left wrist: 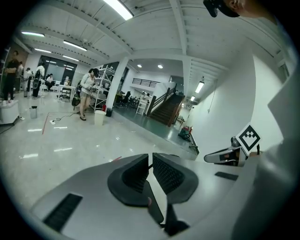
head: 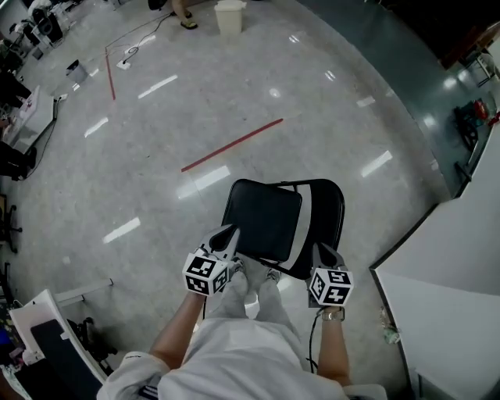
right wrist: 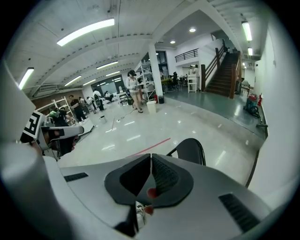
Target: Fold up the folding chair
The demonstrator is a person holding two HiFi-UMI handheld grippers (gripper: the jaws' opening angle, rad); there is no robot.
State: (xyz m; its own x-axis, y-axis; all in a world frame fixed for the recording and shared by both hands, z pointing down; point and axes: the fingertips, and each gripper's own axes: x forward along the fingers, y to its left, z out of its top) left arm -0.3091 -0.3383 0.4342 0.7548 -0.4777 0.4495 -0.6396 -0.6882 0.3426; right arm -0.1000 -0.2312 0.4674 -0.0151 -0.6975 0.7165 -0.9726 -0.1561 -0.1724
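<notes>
Folding chair (head: 264, 220) unfolded, black; left hand-held gripper (head: 225, 237) and right hand-held gripper (head: 323, 254) both closed, empty.

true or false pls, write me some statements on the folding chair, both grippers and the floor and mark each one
1. The black folding chair stands unfolded on the glossy grey floor. True.
2. The left gripper is clamped on the chair's seat. False: its jaws are together with nothing between them.
3. The right gripper has its jaws wide apart. False: they are shut and empty.
4. A strip of red tape lies on the floor beyond the chair. True.
5. A blue bin stands right beside the chair. False: a white bin stands far off across the floor.
</notes>
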